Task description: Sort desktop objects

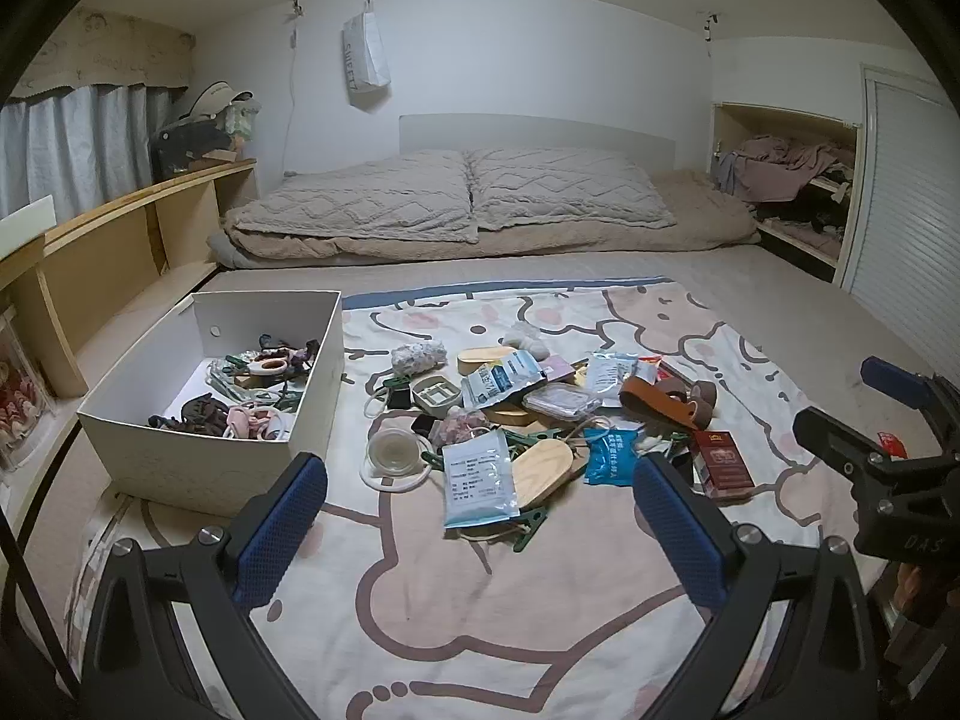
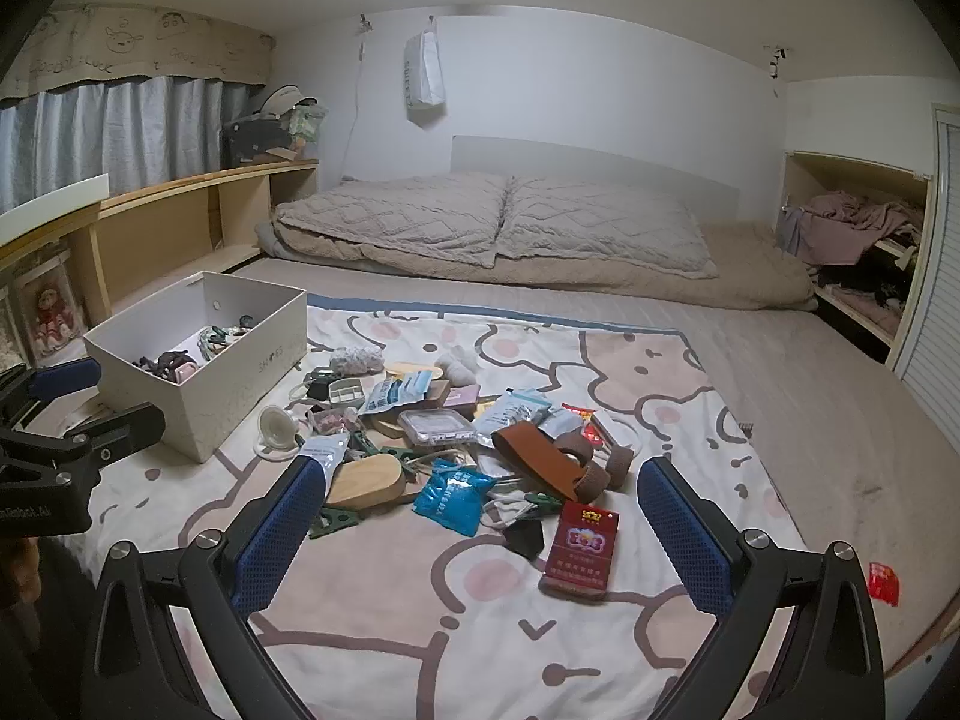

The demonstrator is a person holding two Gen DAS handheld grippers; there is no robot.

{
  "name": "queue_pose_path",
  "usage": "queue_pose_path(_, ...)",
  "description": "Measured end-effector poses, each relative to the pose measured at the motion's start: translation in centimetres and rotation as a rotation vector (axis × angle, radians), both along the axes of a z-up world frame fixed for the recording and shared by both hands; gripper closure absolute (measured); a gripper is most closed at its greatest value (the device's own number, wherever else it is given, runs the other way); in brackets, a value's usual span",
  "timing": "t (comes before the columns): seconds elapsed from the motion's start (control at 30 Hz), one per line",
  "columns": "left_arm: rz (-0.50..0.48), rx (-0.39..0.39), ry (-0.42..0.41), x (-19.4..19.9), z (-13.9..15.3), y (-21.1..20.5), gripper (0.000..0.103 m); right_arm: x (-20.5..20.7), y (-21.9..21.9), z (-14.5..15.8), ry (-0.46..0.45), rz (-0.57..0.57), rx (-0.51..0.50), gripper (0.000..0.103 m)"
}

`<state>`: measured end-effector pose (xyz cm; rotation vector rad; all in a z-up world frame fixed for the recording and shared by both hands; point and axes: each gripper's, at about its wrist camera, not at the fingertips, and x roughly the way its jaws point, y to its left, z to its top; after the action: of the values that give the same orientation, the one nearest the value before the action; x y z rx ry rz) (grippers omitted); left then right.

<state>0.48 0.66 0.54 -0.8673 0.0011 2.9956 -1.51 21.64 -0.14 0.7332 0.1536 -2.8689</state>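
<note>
A heap of small objects (image 1: 528, 420) lies on a cartoon-print blanket (image 1: 468, 600) on the bed: sachets, wooden lids, green clips, a brown leather strap (image 2: 540, 456), a blue packet (image 2: 453, 495), a red cigarette pack (image 2: 579, 549). A white shoebox (image 1: 204, 396) at the left holds several hair ties and clips; it also shows in the right wrist view (image 2: 198, 360). My left gripper (image 1: 480, 480) is open and empty, just short of the heap. My right gripper (image 2: 480, 486) is open and empty, over the heap's near edge.
Two pillows (image 1: 456, 198) on a folded duvet lie at the head of the bed. A wooden shelf (image 1: 120, 240) runs along the left wall. An open cupboard (image 1: 792, 180) with clothes is at the right. A small red wrapper (image 2: 883, 582) lies at the blanket's right edge.
</note>
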Motion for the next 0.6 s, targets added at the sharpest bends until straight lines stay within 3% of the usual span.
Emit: queue_pose_path(0.6,-0.01,-0.001,0.001,-0.04,0.07,0.43,0.0,0.01,0.06,0.0,-0.003,-0.001,0.0,0.0)
